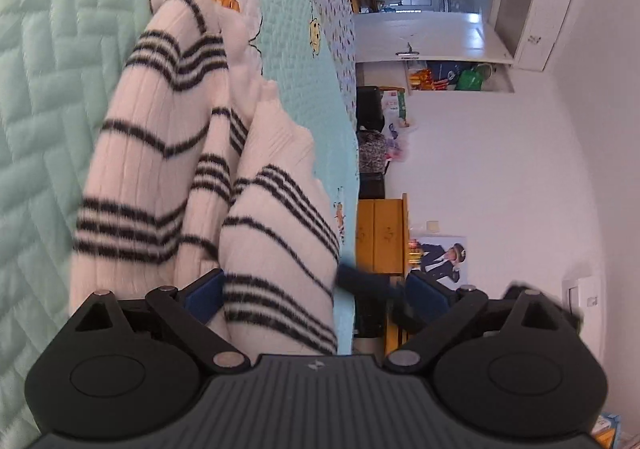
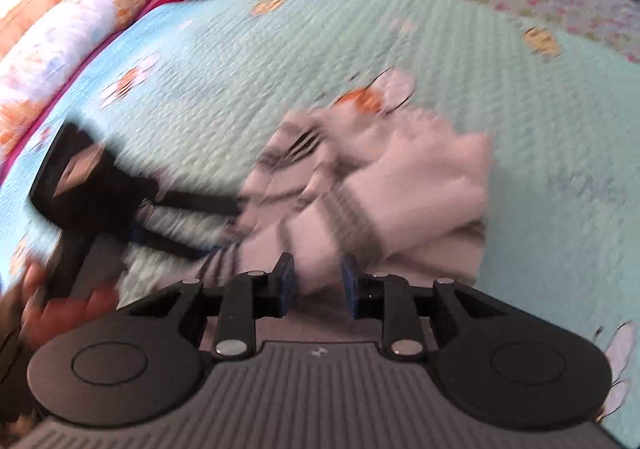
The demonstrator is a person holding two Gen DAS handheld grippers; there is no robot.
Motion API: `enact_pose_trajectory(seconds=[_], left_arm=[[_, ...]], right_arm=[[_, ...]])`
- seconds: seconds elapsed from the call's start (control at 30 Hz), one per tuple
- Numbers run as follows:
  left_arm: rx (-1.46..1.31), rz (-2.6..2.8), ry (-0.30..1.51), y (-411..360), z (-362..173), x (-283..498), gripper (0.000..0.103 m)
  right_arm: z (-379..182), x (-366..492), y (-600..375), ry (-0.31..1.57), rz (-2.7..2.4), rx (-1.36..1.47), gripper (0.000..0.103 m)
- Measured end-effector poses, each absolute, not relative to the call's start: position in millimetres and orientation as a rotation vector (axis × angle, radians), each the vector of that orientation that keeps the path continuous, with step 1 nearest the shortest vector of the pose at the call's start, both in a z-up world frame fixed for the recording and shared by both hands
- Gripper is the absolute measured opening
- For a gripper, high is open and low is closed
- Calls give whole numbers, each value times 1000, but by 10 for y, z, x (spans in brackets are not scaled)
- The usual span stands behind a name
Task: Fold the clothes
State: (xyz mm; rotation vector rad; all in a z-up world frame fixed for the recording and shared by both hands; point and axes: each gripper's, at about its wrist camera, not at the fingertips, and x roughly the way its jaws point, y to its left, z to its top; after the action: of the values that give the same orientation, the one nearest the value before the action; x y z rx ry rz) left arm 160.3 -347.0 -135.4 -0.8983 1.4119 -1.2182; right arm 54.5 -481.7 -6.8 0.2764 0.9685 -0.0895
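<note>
1. Left wrist view: quilted mint bedspread with bee prints is the work surface; the view is rolled sideways, showing a white wall, white cabinets and a yellow wooden cabinet.
2. White sweater with black stripes lies bunched on the bedspread. Left gripper stands spread wide, released; a sweater fold sits between the fingers, against one blue pad only.
3. Right wrist view, blurred: same bedspread, patterned pillow along its far edge.
4. Sweater crumpled mid-bed. Right gripper is narrowed around a fold; cannot tell whether the pads press it. Other gripper is at the left, reaching the sweater.
</note>
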Motion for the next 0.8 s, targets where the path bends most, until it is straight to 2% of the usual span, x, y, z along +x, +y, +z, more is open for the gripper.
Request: enact_pose_trajectory(seconds=[0.13,0.33,0.57,0.8], left_arm=[[-939,-1261,1349,-3406,-1222,1502,99],[-945,-1361,1330,-3473,-1153,1446,103],[-895,-1366,1311,-3416,-1156,1505,103],[-697,-1306,1267,-3466,-1034,1598,103]], right_arm=[[-79,898,-4954,945,-55,375,28],[-475,1277,-5004,1076,201,592,32],[-397,961,-4970,1140,118,372,31],[-501,570,-5053,1078,107,410,31]])
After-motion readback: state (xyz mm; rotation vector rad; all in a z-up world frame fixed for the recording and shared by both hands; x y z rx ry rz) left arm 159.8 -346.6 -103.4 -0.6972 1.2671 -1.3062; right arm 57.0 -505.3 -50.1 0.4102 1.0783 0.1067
